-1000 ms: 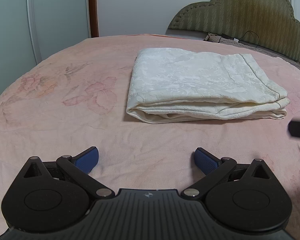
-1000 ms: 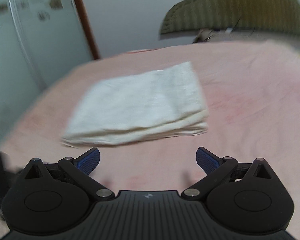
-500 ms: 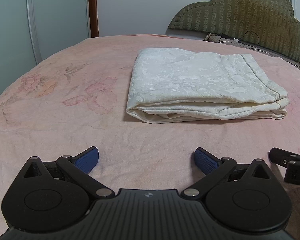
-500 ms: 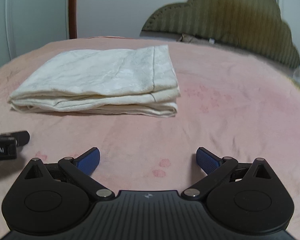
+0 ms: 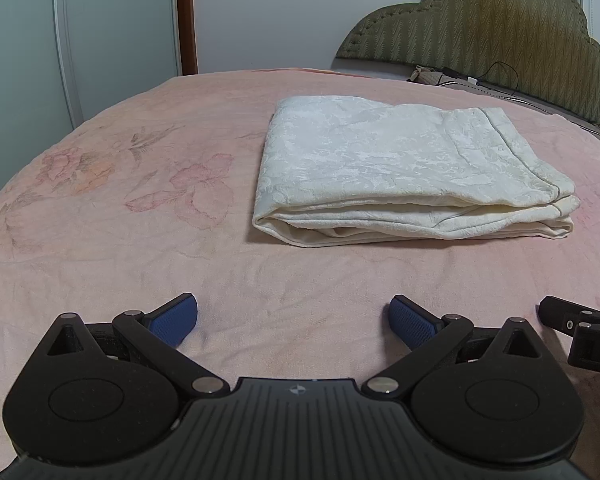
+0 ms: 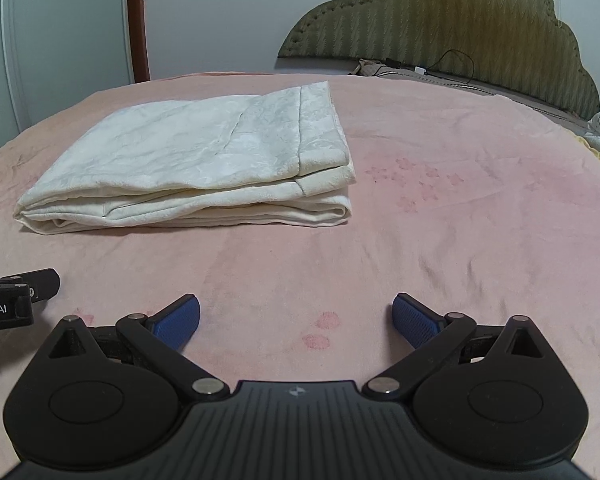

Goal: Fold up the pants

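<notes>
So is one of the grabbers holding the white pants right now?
No, the folded pants lie alone on the pink bed, with the left gripper and right gripper open and empty.

A bed (image 5: 140, 240) covered in a pink floral blanket (image 6: 460, 220) carries everything. Cream pants (image 5: 400, 172), folded into a flat rectangular stack, lie directly on it.
</notes>
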Motion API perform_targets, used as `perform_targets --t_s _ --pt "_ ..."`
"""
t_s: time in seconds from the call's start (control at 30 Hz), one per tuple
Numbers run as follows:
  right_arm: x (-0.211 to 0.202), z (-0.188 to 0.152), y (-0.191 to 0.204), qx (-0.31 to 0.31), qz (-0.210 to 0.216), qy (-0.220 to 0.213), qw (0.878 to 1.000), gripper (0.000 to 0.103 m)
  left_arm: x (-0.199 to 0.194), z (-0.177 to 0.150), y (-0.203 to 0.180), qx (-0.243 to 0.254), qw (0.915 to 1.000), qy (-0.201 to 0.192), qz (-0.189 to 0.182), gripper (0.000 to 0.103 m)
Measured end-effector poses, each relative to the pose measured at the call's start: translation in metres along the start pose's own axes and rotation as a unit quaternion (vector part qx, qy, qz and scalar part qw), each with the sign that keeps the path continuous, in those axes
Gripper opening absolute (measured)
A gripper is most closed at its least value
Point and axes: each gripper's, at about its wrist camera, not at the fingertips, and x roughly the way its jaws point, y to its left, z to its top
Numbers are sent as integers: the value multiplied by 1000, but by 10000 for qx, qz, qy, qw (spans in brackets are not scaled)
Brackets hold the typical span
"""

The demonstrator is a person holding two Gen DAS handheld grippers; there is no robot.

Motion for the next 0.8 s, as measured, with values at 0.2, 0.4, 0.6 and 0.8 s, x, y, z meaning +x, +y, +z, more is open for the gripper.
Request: perform_targets --t_s 0.2,0.4,0.6,0.8 --pt "-4 -2 3 -72 -28 -23 10000 103 0 0 0 1 10000 0 0 103" --pt "-3 -3 2 -18 32 -2 10000 103 0 0 1 -9 10000 1 -10 103" --pt "-4 -3 1 20 55 4 10000 103 1 -1 3 -55 10000 -15 -19 103" --pt "-3 -3 1 15 52 5 10000 103 0 0 2 -58 10000 -16 4 103"
